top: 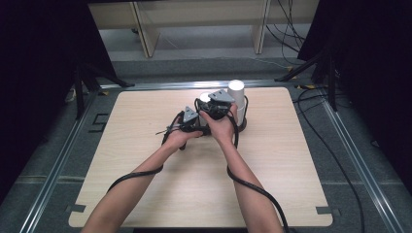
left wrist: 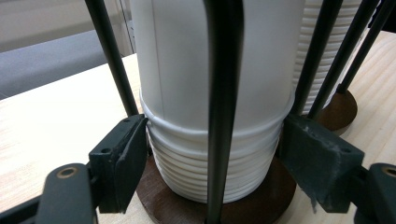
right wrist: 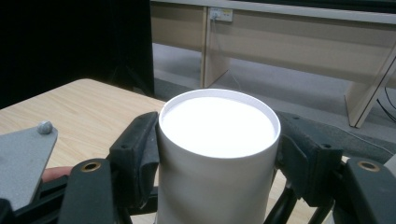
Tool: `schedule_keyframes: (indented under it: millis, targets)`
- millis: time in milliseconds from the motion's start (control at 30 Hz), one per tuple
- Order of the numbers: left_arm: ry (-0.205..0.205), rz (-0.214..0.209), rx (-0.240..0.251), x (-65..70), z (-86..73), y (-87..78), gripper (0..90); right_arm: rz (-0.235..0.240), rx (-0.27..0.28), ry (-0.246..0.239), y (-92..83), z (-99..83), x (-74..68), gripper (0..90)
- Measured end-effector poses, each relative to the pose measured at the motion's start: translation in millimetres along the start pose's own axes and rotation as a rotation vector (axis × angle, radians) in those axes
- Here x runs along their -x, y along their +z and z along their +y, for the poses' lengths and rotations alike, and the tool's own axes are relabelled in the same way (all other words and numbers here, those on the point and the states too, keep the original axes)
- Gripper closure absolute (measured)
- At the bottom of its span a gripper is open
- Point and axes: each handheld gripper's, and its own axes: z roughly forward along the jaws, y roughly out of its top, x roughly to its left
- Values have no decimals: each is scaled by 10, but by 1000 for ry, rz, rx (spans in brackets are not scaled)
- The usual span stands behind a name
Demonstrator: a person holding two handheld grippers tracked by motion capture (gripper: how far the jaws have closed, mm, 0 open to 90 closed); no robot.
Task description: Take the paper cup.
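Low on the cup stack [left wrist: 219, 154], the left tool [left wrist: 212, 161] clamps its nested rims; the right tool [right wrist: 217, 163] grips the stack's top cup [right wrist: 219, 154] on the bench [top: 145, 145].

paper cups, wire rack, wooden table

we see white paper cups [left wrist: 219, 140] with a smooth, faintly glossy skin and rolled ribbed rims, glossy black metal rods [left wrist: 224, 93] on a dark brown wooden base [left wrist: 154, 196], a pale matt wood-grain table [top: 145, 116], and matt black plastic pads [left wrist: 322, 158], one scuffed grey
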Motion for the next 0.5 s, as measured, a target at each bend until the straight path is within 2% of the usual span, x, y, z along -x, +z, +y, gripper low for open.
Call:
schedule_keyframes:
  millis: [100, 133, 200, 233, 267, 367, 500]
  targets:
    - [4, 3, -1, 4, 0, 1, 234, -8, 24, -25, -13, 16, 9, 348]
    - [3, 4, 0, 6, -1, 1, 235, 8, 32, -27, -23, 38, 8, 349]
    - [4, 3, 0, 5, -1, 1, 235, -3, 26, -27, -38, 47, 10, 350]
    - [3, 3, 0, 7, -1, 1, 235, 9, 31, -6, -31, 49, 4, 351]
    - [8, 7, -6, 10, 2, -7, 235, 10, 30, -14, -36, 57, 11, 351]
    - [12, 10, -6, 14, 1, -8, 235, 10, 43, 6, -64, 87, -1, 353]
    - [14, 12, -5, 16, 0, -8, 236, 10, 50, -13, -94, 126, 6, 355]
